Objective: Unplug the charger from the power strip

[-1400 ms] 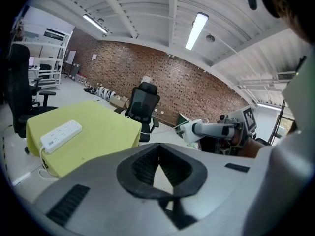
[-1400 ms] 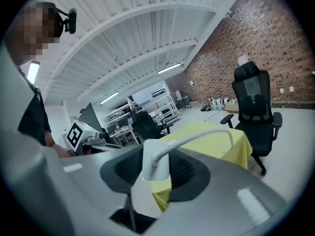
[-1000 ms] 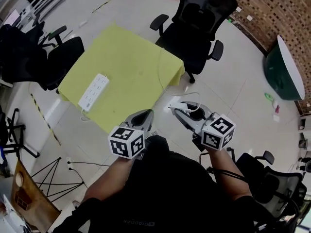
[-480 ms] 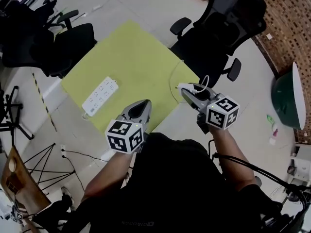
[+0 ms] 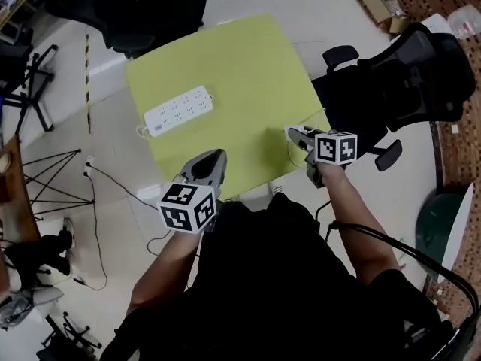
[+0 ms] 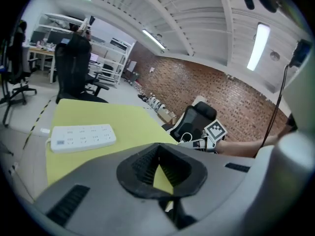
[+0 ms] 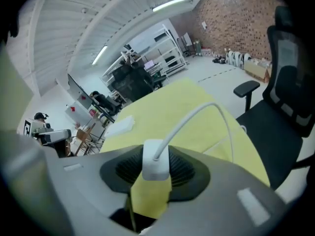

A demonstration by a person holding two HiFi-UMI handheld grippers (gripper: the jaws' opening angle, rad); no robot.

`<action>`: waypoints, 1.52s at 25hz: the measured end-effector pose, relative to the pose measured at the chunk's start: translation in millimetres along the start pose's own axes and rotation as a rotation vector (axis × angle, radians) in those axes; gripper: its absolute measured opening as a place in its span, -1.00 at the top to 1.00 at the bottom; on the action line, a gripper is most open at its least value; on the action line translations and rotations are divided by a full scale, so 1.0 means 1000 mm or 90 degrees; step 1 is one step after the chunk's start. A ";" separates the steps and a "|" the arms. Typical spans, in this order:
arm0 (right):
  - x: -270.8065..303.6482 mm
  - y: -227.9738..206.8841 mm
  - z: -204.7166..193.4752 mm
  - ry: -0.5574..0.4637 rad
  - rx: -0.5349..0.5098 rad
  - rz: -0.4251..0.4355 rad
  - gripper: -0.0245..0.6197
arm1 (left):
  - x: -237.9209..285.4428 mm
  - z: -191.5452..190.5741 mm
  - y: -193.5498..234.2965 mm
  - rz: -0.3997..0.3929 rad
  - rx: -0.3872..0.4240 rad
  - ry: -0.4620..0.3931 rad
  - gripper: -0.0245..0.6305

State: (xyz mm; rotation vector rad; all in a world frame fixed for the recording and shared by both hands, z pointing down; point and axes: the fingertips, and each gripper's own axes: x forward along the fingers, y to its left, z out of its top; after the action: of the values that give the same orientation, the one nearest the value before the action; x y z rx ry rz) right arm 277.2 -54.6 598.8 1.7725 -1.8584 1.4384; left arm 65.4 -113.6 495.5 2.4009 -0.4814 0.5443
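A white power strip [image 5: 179, 110] lies on the yellow table [image 5: 240, 74] toward its far left side, and I see nothing plugged into it. In the left gripper view the power strip [image 6: 82, 136] lies ahead to the left. My right gripper [image 5: 293, 133] is over the table's near right edge, shut on a white charger [image 7: 155, 160]. The charger's white cable [image 7: 197, 114] arcs forward and down onto the tabletop. My left gripper [image 5: 216, 156] hovers at the table's near edge, its jaws together with nothing between them.
Black office chairs stand at the table's right side [image 5: 398, 66] and behind it [image 5: 143, 6]. A green round object [image 5: 443, 232] sits on the floor at the right. Thin cables [image 5: 113, 186] and black stand legs [image 5: 52, 179] lie on the floor at the left.
The head view has swung, so the table now lies further up and turned. My right gripper has come down to the table's right edge with the charger. My left gripper has shifted a little.
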 end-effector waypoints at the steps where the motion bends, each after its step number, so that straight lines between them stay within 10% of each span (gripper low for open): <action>1: 0.011 -0.005 -0.004 0.018 0.007 0.012 0.49 | -0.003 -0.005 0.005 0.024 -0.018 -0.007 0.91; 10: 0.061 -0.002 -0.033 0.184 0.006 0.162 0.49 | -0.026 -0.015 -0.023 0.194 -0.111 -0.091 0.91; 22: 0.061 -0.007 -0.020 0.198 0.031 0.243 0.12 | -0.047 -0.045 -0.099 0.328 -0.150 -0.162 0.91; 38: 0.016 -0.046 -0.056 0.177 0.090 0.236 0.04 | -0.071 -0.079 -0.144 0.351 -0.142 -0.173 0.91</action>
State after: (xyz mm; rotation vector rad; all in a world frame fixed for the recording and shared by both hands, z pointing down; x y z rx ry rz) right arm 286.2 -15.1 661.1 1.2368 -2.0457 1.8759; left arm 50.5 57.6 446.9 2.1239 -1.2728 0.3643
